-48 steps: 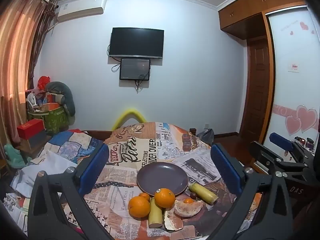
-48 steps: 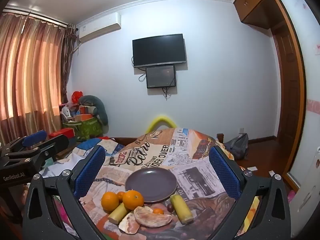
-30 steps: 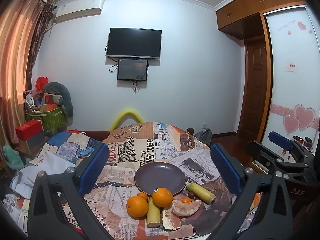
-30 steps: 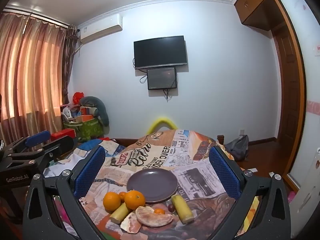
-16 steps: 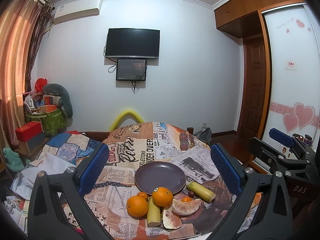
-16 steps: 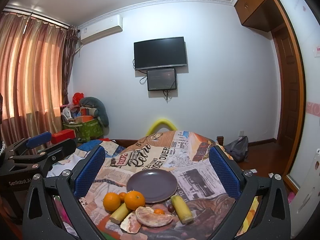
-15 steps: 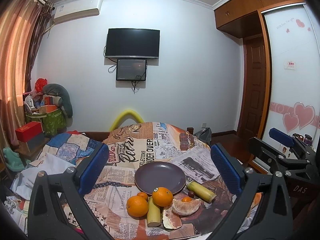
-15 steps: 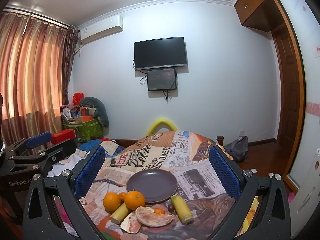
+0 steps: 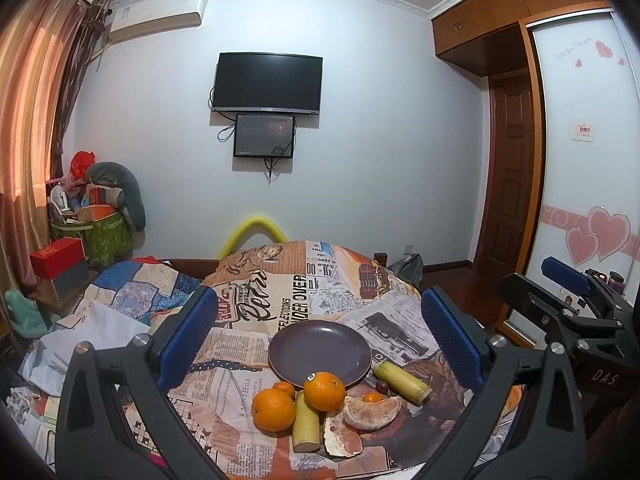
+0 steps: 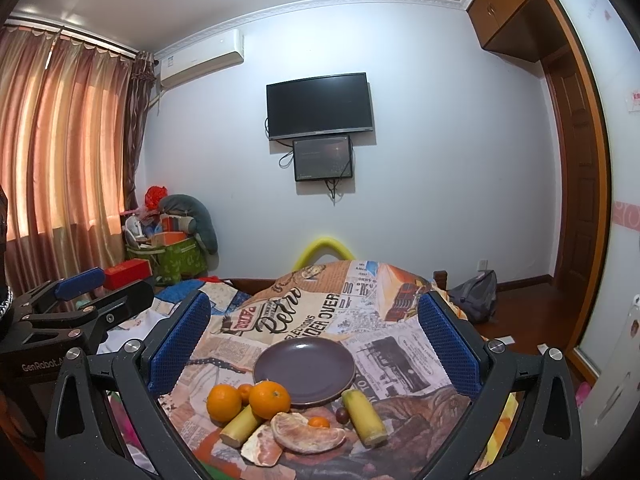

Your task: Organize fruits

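Both grippers, left point(image 9: 320, 336) and right point(image 10: 314, 334), hang wide apart, empty. Round oranges point(image 10: 269, 399) and cut fruit sit beside the empty dark purple plate point(image 10: 304, 371) on the newspaper-print counter point(image 10: 400, 360). Approach step; next I pick one orange.

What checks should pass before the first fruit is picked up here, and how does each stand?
1. Plate bare: ok.
2. Left gripper jaws open, holding nothing: ok.
3. Right gripper jaws open, holding nothing: ok.
4. Fruit in view of both cameras: ok.
5. Nearest orange free to grasp: not ok, it touches the plate rim and a yellow-green stalk.
6. Dark grape stable: cannot tell.
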`<state>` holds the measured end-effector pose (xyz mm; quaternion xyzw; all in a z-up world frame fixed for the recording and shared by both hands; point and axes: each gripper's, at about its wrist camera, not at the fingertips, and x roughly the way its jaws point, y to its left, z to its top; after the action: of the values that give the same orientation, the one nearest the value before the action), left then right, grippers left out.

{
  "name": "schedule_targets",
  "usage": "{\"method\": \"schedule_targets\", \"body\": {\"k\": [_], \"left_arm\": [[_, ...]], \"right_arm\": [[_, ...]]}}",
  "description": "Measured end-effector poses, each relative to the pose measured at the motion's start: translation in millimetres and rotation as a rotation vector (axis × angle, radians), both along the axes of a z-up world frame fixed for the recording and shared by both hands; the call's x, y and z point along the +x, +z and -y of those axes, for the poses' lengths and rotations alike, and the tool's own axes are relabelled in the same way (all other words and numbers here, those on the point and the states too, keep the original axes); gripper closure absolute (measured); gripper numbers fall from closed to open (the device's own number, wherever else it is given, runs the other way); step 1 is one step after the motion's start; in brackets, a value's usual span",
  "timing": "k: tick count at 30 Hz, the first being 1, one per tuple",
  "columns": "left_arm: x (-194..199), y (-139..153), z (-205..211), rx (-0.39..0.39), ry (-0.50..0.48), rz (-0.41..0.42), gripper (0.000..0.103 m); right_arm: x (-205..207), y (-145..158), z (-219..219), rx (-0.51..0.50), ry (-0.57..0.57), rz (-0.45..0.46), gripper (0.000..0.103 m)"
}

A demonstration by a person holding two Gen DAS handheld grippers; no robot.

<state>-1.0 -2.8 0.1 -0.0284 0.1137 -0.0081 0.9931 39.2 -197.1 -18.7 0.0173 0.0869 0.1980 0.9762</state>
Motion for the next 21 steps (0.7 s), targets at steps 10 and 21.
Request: {"method": "schedule_targets", "body": {"k": [10, 21], "left_arm": [[1.1, -0.5, 0.4, -0.002, -0.004, -0.002, 0.000], [-0.5, -0.3, 0.4, -0.003, -0.003, 0.002, 0.000]], "right_arm": [[-0.2, -1.3, 1.1, 0.002, 0.000, 0.003, 0.000], [0.1, -0.9, 2.2, 0.005, 0.001, 0.003, 0.000]]}}
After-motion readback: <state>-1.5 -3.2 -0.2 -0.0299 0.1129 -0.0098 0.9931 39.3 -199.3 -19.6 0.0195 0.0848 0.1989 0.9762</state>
